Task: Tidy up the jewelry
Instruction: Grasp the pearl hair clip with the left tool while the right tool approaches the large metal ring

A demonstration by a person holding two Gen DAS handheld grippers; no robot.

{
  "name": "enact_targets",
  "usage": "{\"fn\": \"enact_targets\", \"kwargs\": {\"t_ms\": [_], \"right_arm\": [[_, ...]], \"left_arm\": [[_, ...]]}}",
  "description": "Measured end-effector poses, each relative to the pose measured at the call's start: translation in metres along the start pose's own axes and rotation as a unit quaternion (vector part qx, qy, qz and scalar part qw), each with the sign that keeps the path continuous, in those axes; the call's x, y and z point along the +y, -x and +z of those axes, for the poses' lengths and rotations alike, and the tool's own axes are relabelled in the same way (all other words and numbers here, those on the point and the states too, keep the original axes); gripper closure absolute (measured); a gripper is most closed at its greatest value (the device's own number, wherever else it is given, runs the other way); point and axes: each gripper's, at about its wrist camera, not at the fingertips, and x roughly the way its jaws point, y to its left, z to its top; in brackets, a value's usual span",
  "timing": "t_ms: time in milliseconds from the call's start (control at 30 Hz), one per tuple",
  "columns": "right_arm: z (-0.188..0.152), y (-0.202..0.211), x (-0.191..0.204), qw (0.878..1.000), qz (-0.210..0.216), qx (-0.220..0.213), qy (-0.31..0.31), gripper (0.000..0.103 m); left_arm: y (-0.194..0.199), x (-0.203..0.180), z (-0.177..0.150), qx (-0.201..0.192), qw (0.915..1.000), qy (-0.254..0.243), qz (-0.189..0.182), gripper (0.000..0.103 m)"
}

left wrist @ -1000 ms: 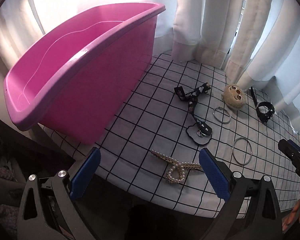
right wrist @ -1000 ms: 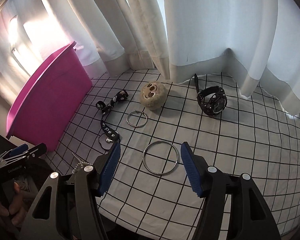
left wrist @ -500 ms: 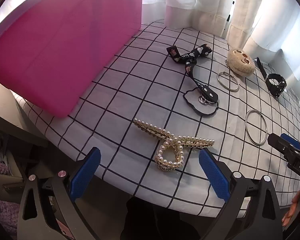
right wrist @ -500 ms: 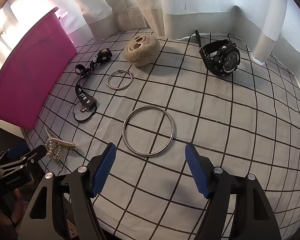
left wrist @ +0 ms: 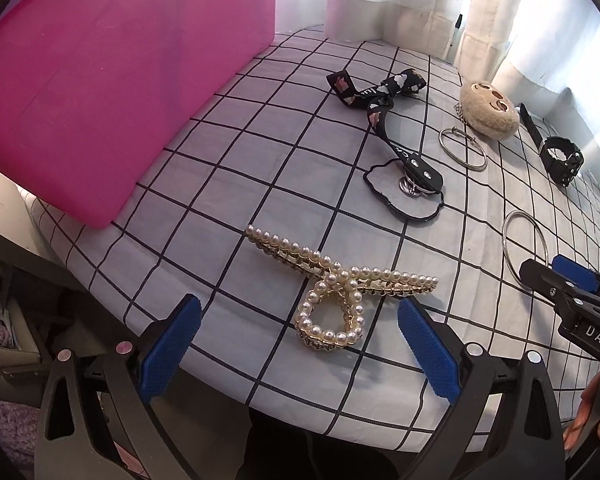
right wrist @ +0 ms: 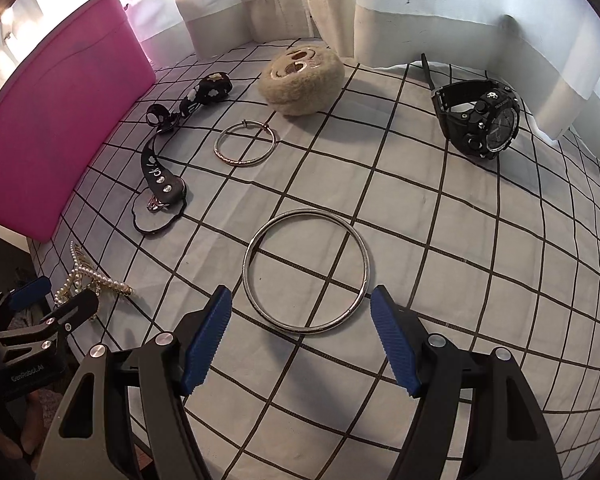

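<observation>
- Left tool [left wrist: 299, 334] hangs over the near edge of the counter [left wrist: 220, 168] with its blue pads spread wide and nothing between them; the pearl clip [left wrist: 332, 288] lies just ahead of the gap, untouched.
- Clip's long axis, the pearl-lined bar, runs crosswise to the tool's pointing line, roughly from one pad toward the other, and reaches nearly across the gap; its round loop end points back at the tool. Closing along that bar looks awkward, so I judge a turn of the wrist or a grip on the loop would serve better.
- Right tool [right wrist: 300, 340] is likewise spread and empty, with the large ring [right wrist: 306, 270] lying flat just ahead of its pads, centred on the gap and about as wide as the gap.
- Each hand is nearer its own piece: the left to the clip, the right to the large ring.
- Farther off lie a small ring [right wrist: 245, 145], a black strap [right wrist: 168, 152] with a keyring, a fuzzy pouch [right wrist: 302, 80] and a watch [right wrist: 478, 118], all apart from one another.
- Pink bin [left wrist: 112, 80] stands on the counter's left side, nearer the left hand; only its outer wall shows, so its contents cannot be told.
</observation>
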Motion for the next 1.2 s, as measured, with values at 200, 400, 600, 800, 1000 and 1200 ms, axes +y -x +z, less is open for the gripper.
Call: {"fn": "enact_targets", "kwargs": {"t_ms": [200, 400, 600, 800, 1000, 1200], "right_arm": [[0.004, -0.006, 0.002, 1.0, -0.004, -0.003, 0.005, 0.032], [0.01, -0.015, 0.013, 0.998, -0.054, -0.006, 0.033, 0.032], [0.015, -0.021, 0.02, 0.996, -0.068, -0.004, 0.056, 0.026], [0.019, -0.023, 0.013, 0.997, -0.07, -0.009, 0.035, 0.024], [0.021, -0.026, 0.007, 0.997, -0.072, -0.016, 0.034, 0.015], [0.026, -0.032, 0.002, 0.996, -0.07, -0.031, 0.036, 0.009]], "left_arm": [[-0.004, -0.001, 0.0, -0.001, 1.0, -0.001, 0.004, 0.006], [-0.01, -0.006, 0.002, -0.001, 1.0, -0.002, 0.008, 0.006], [-0.015, -0.009, 0.003, 0.001, 0.9999, -0.006, 0.009, 0.006], [-0.018, -0.01, 0.005, -0.004, 0.9999, -0.006, 0.01, 0.006], [-0.026, -0.009, 0.007, 0.002, 1.0, -0.001, 0.005, 0.005], [-0.029, -0.008, 0.011, -0.001, 0.9999, 0.012, -0.002, 0.005]]}}
